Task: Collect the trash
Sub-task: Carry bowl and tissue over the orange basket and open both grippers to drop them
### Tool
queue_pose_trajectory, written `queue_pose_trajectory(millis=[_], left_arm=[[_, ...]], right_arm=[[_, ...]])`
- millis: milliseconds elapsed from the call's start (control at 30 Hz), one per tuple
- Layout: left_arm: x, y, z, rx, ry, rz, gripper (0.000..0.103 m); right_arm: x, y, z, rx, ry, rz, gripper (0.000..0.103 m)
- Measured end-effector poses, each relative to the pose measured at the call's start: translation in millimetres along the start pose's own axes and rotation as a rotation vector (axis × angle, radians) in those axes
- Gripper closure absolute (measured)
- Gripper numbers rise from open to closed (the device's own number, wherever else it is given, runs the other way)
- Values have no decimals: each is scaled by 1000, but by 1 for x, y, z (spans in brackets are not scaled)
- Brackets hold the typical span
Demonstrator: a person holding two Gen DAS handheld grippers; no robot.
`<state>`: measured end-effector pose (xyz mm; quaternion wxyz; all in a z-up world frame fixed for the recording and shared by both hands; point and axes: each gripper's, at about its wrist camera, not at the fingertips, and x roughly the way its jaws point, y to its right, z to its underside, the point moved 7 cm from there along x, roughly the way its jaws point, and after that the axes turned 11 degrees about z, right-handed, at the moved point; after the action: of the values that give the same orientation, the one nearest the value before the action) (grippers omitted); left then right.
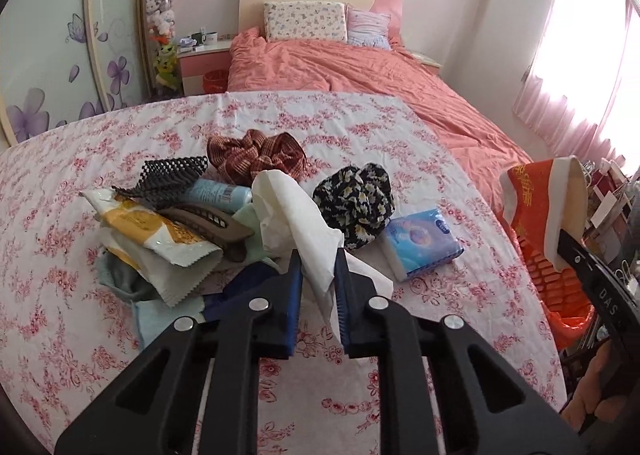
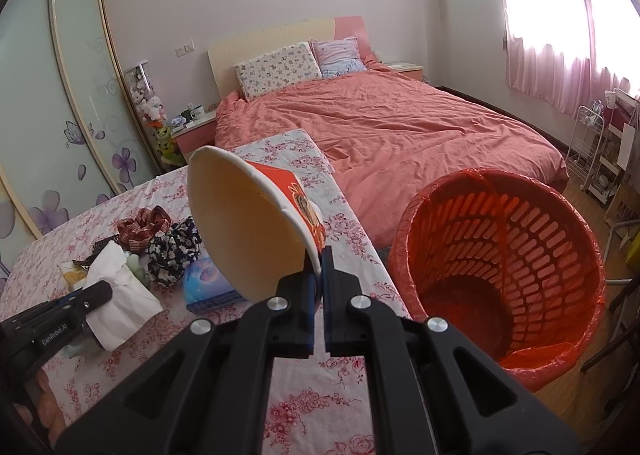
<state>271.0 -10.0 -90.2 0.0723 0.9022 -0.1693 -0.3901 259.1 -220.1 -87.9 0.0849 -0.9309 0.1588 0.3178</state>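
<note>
Right gripper (image 2: pixel 320 271): clamped on paper bowl (image 2: pixel 256 223) rim, tilted for bin (image 2: pixel 500 263) just right; left gripper (image 1: pixel 318 271): apparently pinching crumpled tissue (image 1: pixel 292 215) ahead

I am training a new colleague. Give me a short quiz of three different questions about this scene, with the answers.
1. True or false: the right gripper is shut on the rim of the paper cup.
2. What does the left gripper pinch? A) white tissue paper B) blue tissue pack C) floral scrunchie
3. Which side of the floral table, seen from the right wrist, holds the orange bin?

Key: 1 true; 2 A; 3 the right side, on the floor.
</note>
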Motion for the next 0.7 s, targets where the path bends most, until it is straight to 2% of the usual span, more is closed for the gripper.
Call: queue_pose_trajectory(millis=[300,500,700], left_arm=[[-47,13,-29,21,92,15,88],[-59,38,-38,61,120,41,88],[-57,74,-39,101,124,91,88]], right_arm=[[-33,4,-12,15,40,-32,99],[-56,20,-18,42,55,-36,99],[-70,53,-20,92,50,-22,99]])
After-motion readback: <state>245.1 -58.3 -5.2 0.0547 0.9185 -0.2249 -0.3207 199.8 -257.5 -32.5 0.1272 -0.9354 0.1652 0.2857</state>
